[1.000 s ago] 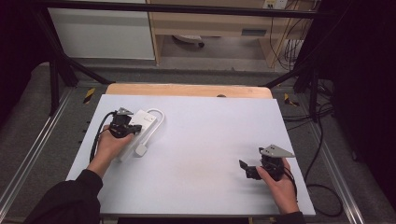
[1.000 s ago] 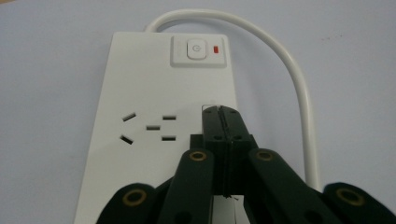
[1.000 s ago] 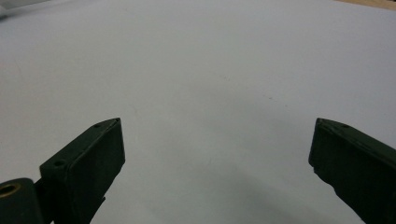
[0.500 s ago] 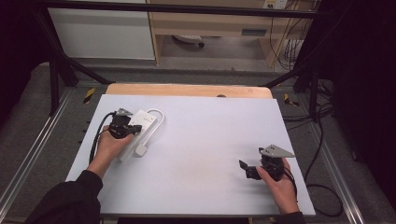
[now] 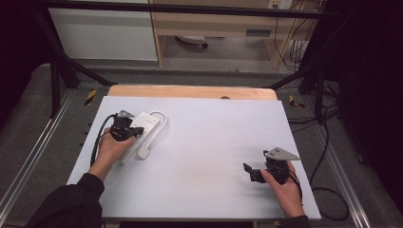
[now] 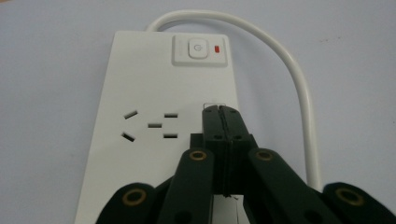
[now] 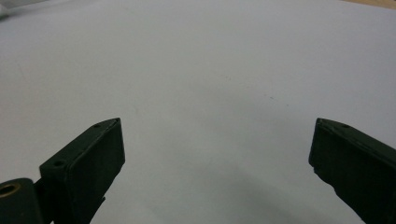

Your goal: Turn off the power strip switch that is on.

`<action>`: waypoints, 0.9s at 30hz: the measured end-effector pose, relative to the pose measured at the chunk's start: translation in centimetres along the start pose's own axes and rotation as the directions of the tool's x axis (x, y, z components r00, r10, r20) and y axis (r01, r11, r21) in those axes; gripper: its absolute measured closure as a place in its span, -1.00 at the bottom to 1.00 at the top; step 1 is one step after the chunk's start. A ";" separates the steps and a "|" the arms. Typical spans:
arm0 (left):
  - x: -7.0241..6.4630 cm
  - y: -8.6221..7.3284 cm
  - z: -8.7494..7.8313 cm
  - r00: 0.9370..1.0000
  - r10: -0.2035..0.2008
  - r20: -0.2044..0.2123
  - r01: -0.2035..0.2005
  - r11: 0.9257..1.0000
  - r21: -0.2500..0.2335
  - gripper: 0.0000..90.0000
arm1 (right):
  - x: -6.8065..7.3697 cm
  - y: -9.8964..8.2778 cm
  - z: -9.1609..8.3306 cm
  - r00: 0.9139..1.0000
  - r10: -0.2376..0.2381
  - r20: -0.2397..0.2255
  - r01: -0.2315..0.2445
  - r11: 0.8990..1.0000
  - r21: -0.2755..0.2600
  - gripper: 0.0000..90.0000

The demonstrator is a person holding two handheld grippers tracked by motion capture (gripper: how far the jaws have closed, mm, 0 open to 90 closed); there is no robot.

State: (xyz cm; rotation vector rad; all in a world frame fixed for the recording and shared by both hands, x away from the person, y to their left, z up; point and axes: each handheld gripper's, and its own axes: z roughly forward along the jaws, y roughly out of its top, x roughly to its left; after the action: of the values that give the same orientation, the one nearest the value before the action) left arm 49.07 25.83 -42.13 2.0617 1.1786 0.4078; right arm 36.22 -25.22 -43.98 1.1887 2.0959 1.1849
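A white power strip (image 5: 148, 124) lies flat at the table's left, its white cable (image 5: 162, 115) looping off the far end and a white plug (image 5: 144, 153) resting beside it. My left gripper (image 5: 135, 131) hovers over the strip, jaws pressed together with nothing seen between the tips. In the left gripper view the shut tips (image 6: 222, 112) sit just right of the strip's socket holes (image 6: 152, 125), below the switch button (image 6: 197, 48) and its red light (image 6: 216, 48). My right gripper (image 5: 250, 173) rests at the near right, open, with bare tabletop between its jaws (image 7: 217, 135).
The pale grey tabletop (image 5: 214, 128) has a wooden strip (image 5: 190, 91) along its far edge. Black frame posts (image 5: 59, 61) stand at the corners and metal rails run down both sides. Loose cables (image 5: 328, 190) lie on the floor at the right.
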 end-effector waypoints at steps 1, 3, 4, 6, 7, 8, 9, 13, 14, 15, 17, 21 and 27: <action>0.0 0.0 0.0 1.000 0.000 0.001 0.000 1.000 0.000 1.00 | 0.0 0.0 0.0 1.000 0.001 0.000 -0.001 1.000 0.000 -0.91; 0.0 0.0 0.0 1.000 0.000 0.002 0.000 1.000 0.001 1.00 | 0.0 0.0 0.0 1.000 0.002 0.000 -0.002 1.000 0.000 -0.91; 0.0 0.0 0.0 1.000 0.000 0.002 0.000 1.000 0.001 1.00 | 0.0 0.0 0.0 1.000 0.001 0.000 -0.001 1.000 0.000 -0.91; 0.0 0.0 0.0 1.000 0.001 0.001 -0.001 1.000 0.001 1.00 | 0.0 0.0 0.0 1.000 0.002 0.000 -0.002 1.000 0.000 -0.91; 0.0 0.0 0.0 1.000 0.002 0.001 -0.002 1.000 0.000 1.00 | 0.0 0.0 0.0 1.000 0.002 -0.001 -0.002 1.000 0.000 -0.91; 0.0 0.0 0.0 1.000 0.003 0.000 -0.003 1.000 0.000 1.00 | 0.0 0.0 0.0 1.000 0.001 -0.001 -0.001 1.000 0.000 -0.91; 0.0 0.0 0.0 1.000 0.001 -0.001 -0.001 1.000 0.000 1.00 | 0.0 0.0 0.0 1.000 -0.001 0.000 0.001 1.000 0.001 -0.91; 0.0 0.0 0.0 1.000 0.004 -0.005 -0.004 1.000 0.003 1.00 | 0.0 0.0 0.0 1.000 0.000 -0.002 0.000 1.000 0.002 -0.91; 0.0 -0.1 0.0 1.000 0.003 -0.004 -0.003 1.000 0.003 1.00 | 0.1 0.0 0.0 1.000 0.002 -0.002 -0.002 1.000 0.003 -0.91; 0.0 -0.1 0.0 1.000 0.002 -0.003 -0.002 1.000 0.004 1.00 | 0.1 0.0 0.0 1.000 0.002 -0.002 -0.002 1.000 0.002 -0.91; 0.0 -0.2 0.1 1.000 0.003 -0.006 -0.003 1.000 0.014 1.00 | 0.0 0.0 0.0 1.000 0.003 -0.002 -0.003 1.000 0.001 -0.91; 0.2 -0.3 0.0 1.000 -0.009 0.004 0.009 1.000 0.011 1.00 | 0.1 0.0 0.1 1.000 -0.001 -0.003 0.001 1.000 0.003 -0.91; 0.3 -0.2 0.2 1.000 -0.013 0.004 0.013 1.000 -0.001 1.00 | 0.0 0.0 0.1 1.000 0.004 -0.002 -0.004 1.000 0.002 -0.91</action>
State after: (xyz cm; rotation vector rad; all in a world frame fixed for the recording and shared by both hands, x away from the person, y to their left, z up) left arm 49.19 26.12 -42.44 2.0517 1.1883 0.3975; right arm 36.24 -25.16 -44.01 1.1928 2.0975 1.1867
